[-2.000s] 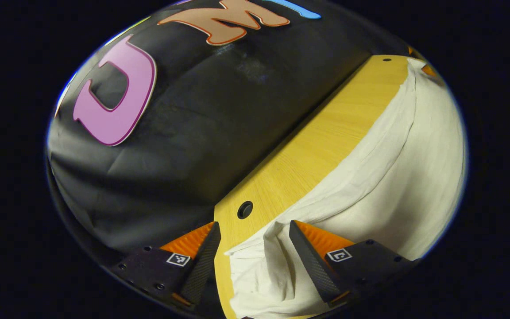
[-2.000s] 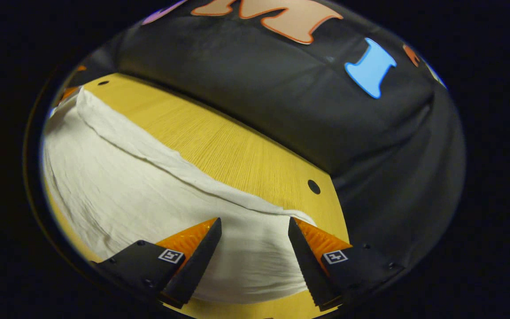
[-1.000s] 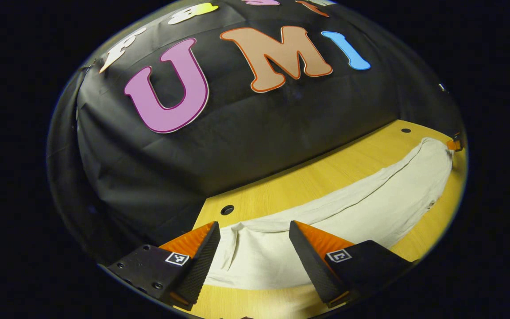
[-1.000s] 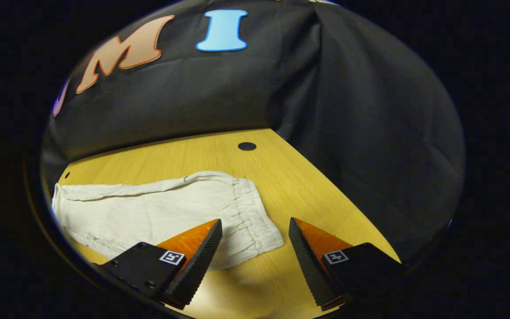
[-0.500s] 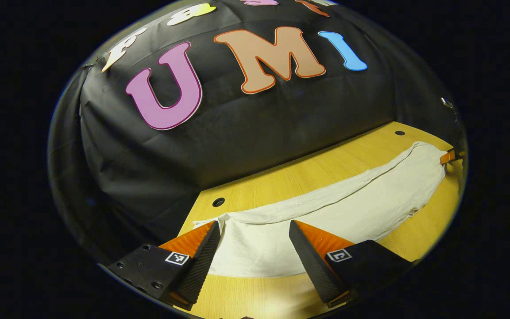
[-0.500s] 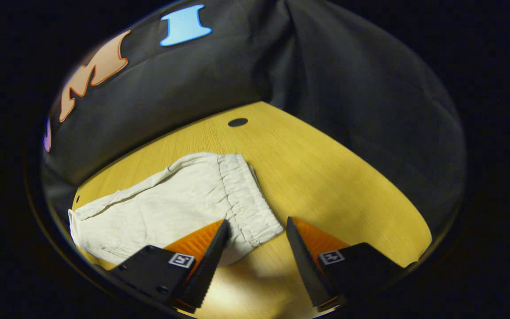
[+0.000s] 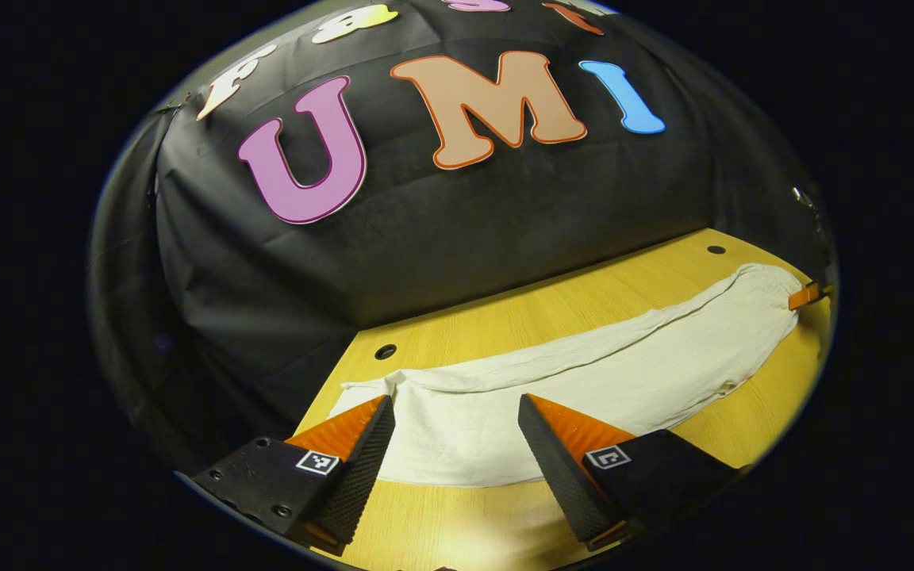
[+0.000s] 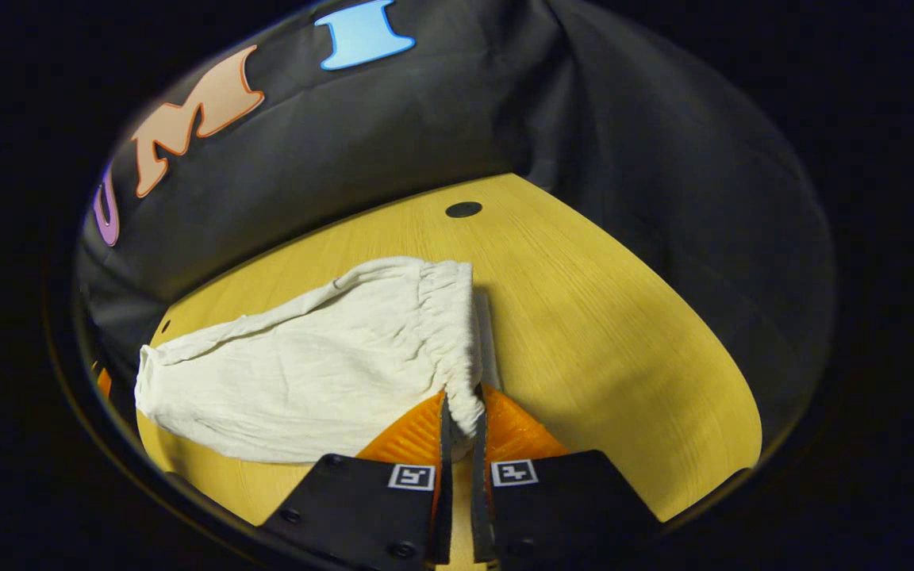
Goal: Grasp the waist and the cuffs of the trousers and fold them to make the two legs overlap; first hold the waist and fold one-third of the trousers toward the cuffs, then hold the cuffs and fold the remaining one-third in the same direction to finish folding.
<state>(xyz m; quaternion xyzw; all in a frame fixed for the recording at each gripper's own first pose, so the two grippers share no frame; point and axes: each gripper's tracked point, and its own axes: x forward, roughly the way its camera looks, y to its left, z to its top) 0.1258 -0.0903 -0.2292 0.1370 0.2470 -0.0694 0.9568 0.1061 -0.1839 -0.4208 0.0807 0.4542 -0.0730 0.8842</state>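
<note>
Closed since half a second ago, right gripper (image 8: 462, 420) pinches crinkled cream trousers' (image 8: 314, 373) gathered waistband (image 8: 451, 341); left gripper (image 7: 455, 434) gapes wide.

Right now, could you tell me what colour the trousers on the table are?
The trousers are plain off-white, clearest in the right gripper view.

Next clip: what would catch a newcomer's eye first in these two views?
The cream trousers lie lengthwise on the yellow wooden table, legs already overlapped. In the right gripper view, the right tongs are shut on the near corner of the gathered waistband. In the left gripper view, the left tongs stand open over the cuff end.
</note>
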